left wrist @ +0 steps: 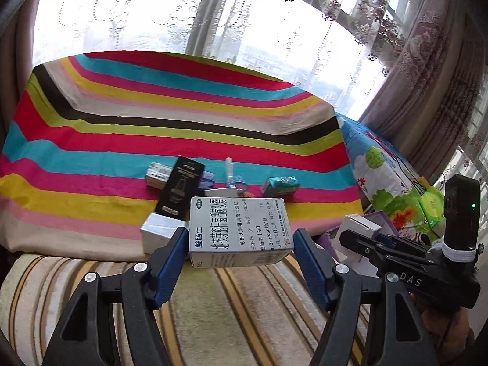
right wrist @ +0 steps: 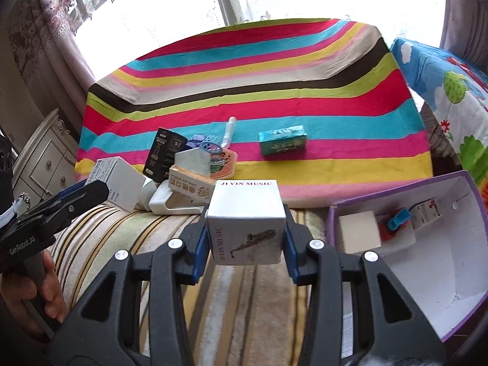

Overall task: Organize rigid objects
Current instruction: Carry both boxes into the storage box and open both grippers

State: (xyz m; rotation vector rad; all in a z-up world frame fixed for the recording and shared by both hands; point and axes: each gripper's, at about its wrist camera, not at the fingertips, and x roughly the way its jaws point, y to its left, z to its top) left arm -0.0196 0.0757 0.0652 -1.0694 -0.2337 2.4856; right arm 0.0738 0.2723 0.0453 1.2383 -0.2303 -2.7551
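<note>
right wrist: music box (right wrist: 245, 222) clamped between right tongs (right wrist: 245, 247).

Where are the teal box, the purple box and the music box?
teal box (right wrist: 282, 140): right wrist view, front face.
purple box (right wrist: 405, 189): right wrist view, far rim.
music box (right wrist: 245, 235): right wrist view, front face with saxophone print.

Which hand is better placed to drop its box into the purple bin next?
Probably the right. Its gripper holds the music box right beside the purple bin, while the left gripper, holding the medicine box, sits farther away.
</note>
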